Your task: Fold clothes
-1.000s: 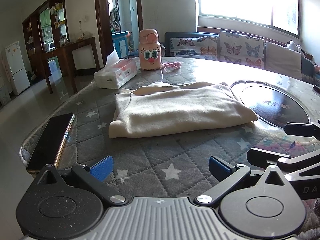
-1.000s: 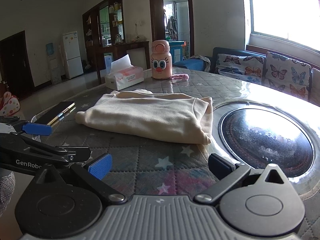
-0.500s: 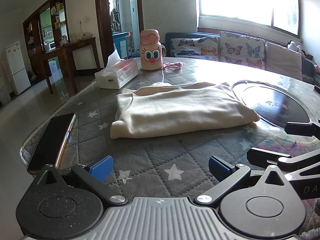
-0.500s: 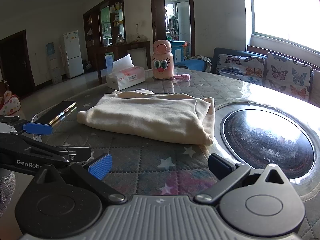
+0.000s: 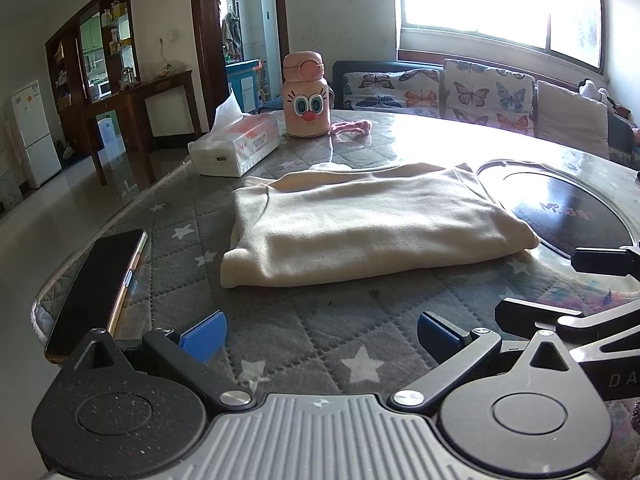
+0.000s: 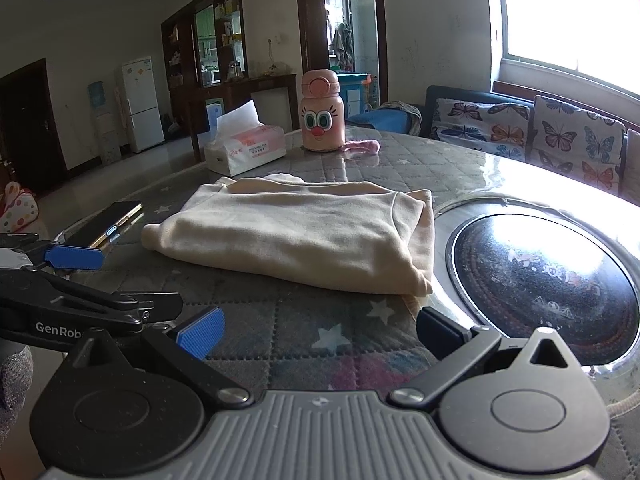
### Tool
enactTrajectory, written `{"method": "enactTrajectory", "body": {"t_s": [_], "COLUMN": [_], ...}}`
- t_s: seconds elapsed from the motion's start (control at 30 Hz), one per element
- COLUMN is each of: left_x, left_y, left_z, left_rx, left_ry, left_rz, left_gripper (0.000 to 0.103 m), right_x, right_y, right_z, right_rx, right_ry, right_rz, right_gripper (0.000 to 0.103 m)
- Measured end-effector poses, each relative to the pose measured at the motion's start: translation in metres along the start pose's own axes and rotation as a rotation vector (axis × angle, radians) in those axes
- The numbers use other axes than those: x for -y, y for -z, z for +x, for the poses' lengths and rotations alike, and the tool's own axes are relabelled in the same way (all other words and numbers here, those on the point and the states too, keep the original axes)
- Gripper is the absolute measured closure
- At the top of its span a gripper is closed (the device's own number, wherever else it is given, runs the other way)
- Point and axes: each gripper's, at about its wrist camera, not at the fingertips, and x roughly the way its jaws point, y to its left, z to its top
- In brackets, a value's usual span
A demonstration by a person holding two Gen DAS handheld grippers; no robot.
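Observation:
A cream garment [image 5: 360, 224] lies folded into a flat rectangle on the quilted grey star-patterned table cover [image 5: 312, 320]; the right wrist view has the same garment [image 6: 296, 232] at the centre. My left gripper [image 5: 320, 332] is open, low over the cover, short of the garment's near edge, with nothing between its blue pads [image 5: 204, 334]. My right gripper [image 6: 316, 330] is open too, just short of the garment's near right corner. Each gripper shows at the edge of the other's view.
A dark phone [image 5: 100, 284] lies at the table's left edge. A tissue box [image 5: 236, 148], a pink cartoon bottle [image 5: 306, 100] and a pink strap [image 5: 352, 126] stand behind the garment. A black round inset [image 6: 544, 280] fills the table's right. Butterfly cushions line a sofa [image 5: 480, 92].
Both grippers have crept slightly towards the garment; it looms a little larger in each view. The cloth itself has not moved, and both grippers stay open.

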Motion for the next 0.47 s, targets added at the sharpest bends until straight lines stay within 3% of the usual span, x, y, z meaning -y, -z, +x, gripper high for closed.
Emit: {"method": "enactTrajectory", "body": {"t_s": [0.47], "left_x": [-0.011], "left_y": [-0.006], "left_z": [0.025], "left_rx": [-0.011], "left_ry": [0.003], "left_rz": [-0.002], "left_gripper": [0.0], "right_x": [-0.002], "right_y": [-0.01], "right_z": [0.028], "right_rx": [-0.044], "right_ry": [0.001], "right_rz": [0.009], "right_gripper": [0.0]}}
